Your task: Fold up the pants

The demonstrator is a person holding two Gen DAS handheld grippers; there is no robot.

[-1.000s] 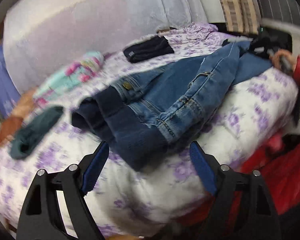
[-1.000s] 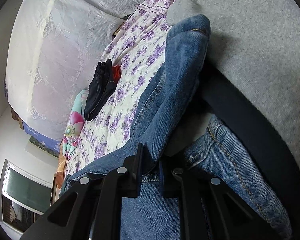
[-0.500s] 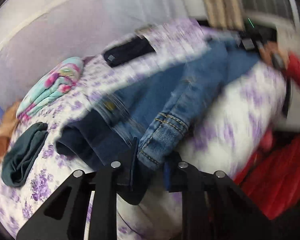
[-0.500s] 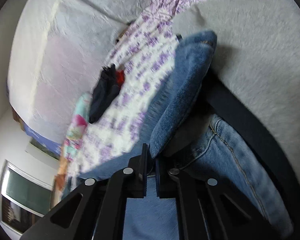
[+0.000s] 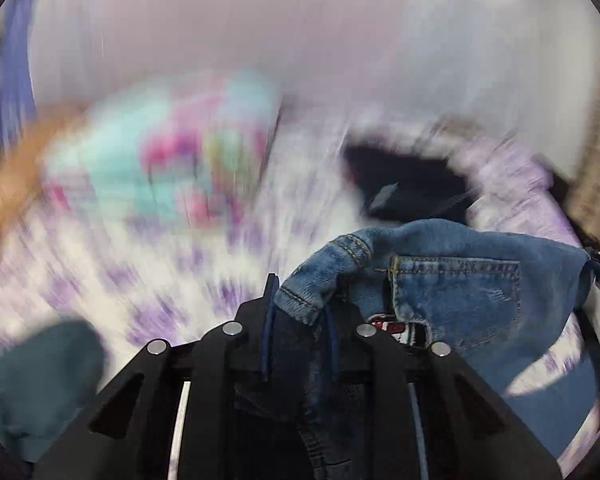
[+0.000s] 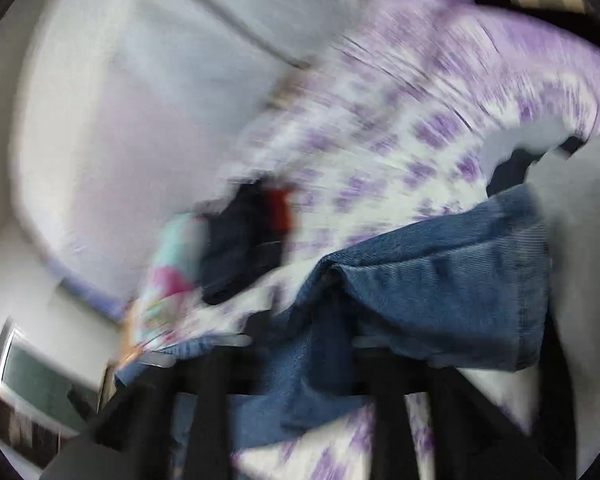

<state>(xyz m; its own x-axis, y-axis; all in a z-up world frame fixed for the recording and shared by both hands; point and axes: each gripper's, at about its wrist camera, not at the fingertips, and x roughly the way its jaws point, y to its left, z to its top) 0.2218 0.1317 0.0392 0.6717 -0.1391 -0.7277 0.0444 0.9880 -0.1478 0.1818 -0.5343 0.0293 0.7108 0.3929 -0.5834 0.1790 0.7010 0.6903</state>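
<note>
One pair of jeans (image 5: 452,280), one dark garment (image 5: 412,188) at one o'clock, one teal cloth (image 5: 40,376), two grippers.

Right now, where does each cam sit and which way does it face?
Left wrist: on the left tongs, looking along them across the floral bed toward a pale curtain; black fingers pinch the jeans at the hem.
Right wrist: on the right tongs, aimed down over the same bed; its jaws are opening, denim draped between them, heavily blurred.
Shared: jeans, bed, the dark folded garment, the turquoise-pink cloth.
</note>
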